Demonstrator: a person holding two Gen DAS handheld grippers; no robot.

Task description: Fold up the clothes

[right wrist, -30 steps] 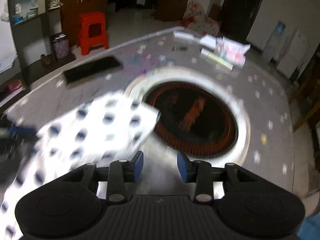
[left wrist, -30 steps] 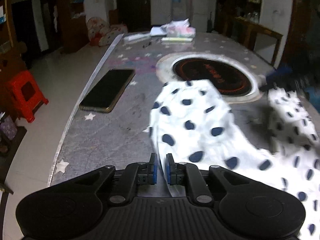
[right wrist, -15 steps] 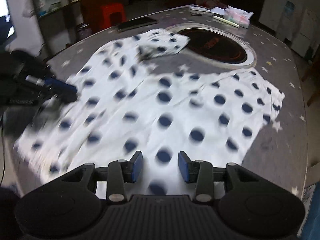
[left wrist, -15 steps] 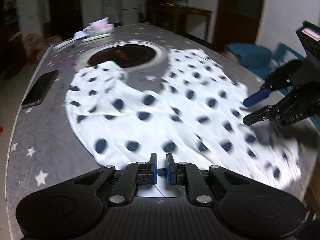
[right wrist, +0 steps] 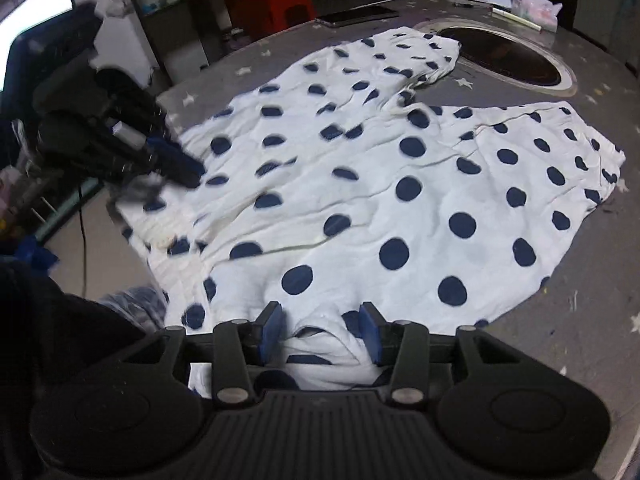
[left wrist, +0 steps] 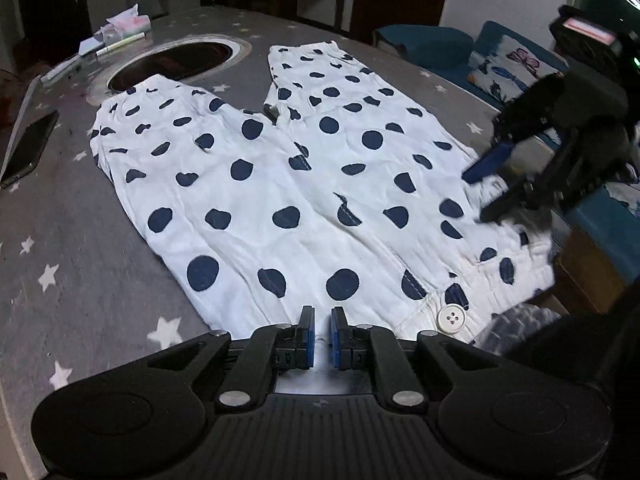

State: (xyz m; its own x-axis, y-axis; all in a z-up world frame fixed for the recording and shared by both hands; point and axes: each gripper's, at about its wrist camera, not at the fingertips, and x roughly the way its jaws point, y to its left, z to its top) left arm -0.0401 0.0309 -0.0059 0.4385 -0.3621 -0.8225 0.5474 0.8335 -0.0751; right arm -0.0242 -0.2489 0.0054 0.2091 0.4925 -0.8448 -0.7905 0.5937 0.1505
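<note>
White trousers with navy dots lie spread flat on the grey star-patterned table, legs pointing away and waistband with a white button at the near edge. My left gripper sits at the waistband's edge, its blue pads nearly together with white cloth pinched between them. It also shows at the left of the right wrist view. My right gripper is at the other waistband corner. Its jaws are opening, and bunched cloth lies loosely between them. In the left wrist view it hovers at the right.
A round dark hotplate is set into the table beyond the trouser legs. A black phone lies near the left edge. Tissues and pens are at the far end. Blue cushions and a red stool stand off the table.
The trousers went from bunched and moving to spread flat. Both grippers swung back to the near edge, and the right one came down onto the waistband corner with its jaws a little wider.
</note>
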